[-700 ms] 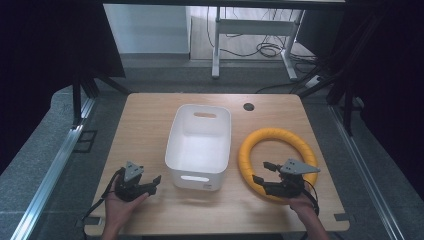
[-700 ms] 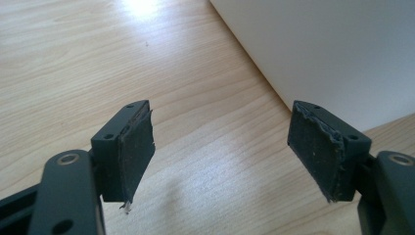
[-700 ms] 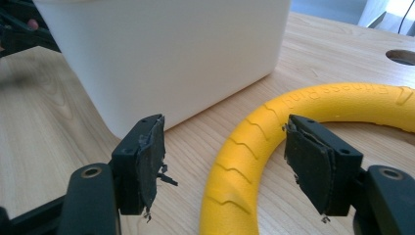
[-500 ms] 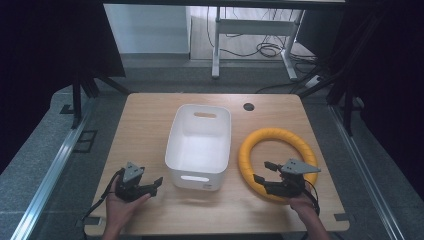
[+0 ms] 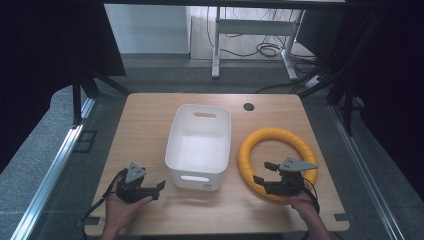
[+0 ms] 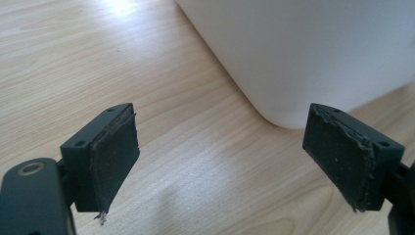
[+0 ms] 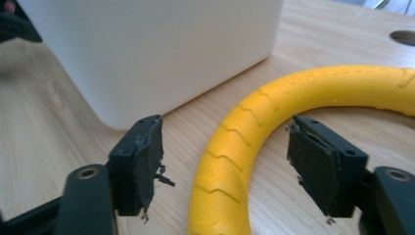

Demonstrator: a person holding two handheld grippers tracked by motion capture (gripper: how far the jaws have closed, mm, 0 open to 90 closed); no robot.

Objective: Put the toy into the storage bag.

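We see a light wooden surface with a white plastic bin standing upright near its middle, open top up, a slot handle in each end wall. Just to the right of the bin lies a yellow foam ring, flat on the wood and close beside the bin without touching it.

The left tongs sit low at the near left corner of the bin, held in the person's left hand. In the left gripper view we find them wide open, with bare wood between the worn black pads and the rounded bin corner just ahead of them.

The right tongs are held by the right hand over the near left arc of the ring. In the right gripper view they are spread apart as well, one pad on each side of the ring's ribbed tube, neither pad touching it. The bin wall rises behind the left pad.

A round cable hole is cut in the surface near the far edge.
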